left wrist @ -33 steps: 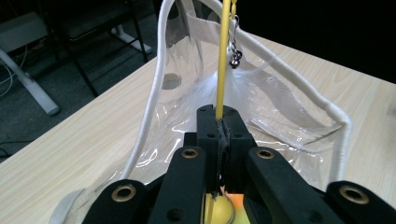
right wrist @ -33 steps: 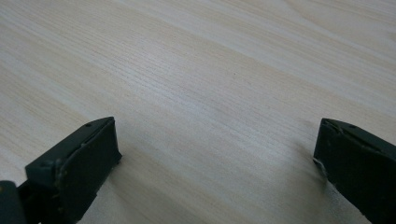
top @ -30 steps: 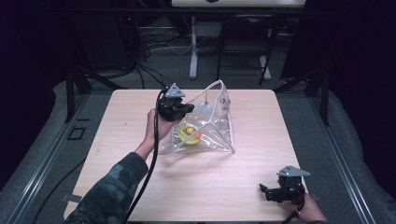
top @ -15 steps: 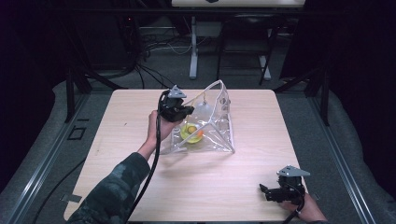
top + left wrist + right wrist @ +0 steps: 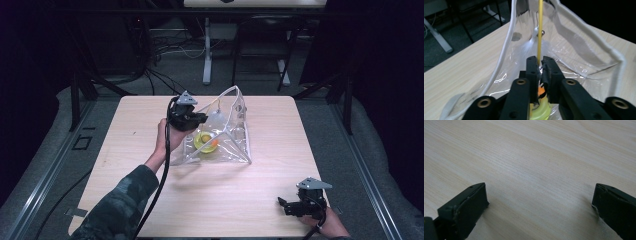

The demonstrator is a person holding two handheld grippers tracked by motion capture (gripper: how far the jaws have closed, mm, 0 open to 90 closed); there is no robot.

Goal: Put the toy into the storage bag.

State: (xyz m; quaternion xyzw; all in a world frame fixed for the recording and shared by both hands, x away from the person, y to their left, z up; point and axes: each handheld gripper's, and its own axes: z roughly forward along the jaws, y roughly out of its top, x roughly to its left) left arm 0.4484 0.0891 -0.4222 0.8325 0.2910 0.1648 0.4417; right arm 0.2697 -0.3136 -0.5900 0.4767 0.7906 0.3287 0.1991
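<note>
A clear plastic bag (image 5: pixel 227 135) with white trim stands like a tent on the middle of the wooden table (image 5: pixel 150 165). Inside it lies a yellow-green round thing (image 5: pixel 204 141) with an orange piece on it. My left gripper (image 5: pixel 200 119) is at the bag's left side. In the left gripper view its jaws (image 5: pixel 540 66) pinch a thin yellow strip (image 5: pixel 539 30) that runs up the bag. They have just been opening a little, with the strip still between them. My right gripper (image 5: pixel 284 204) rests open at the table's front right, with bare wood between its fingers (image 5: pixel 464 207).
A black cable (image 5: pixel 162 170) trails from the left gripper along the sleeve toward the front edge. Dark floor, cables and a white stand leg (image 5: pixel 207 55) lie beyond the table's far edge.
The left gripper and the bag have shifted only slightly. The right gripper has stayed where it was.
</note>
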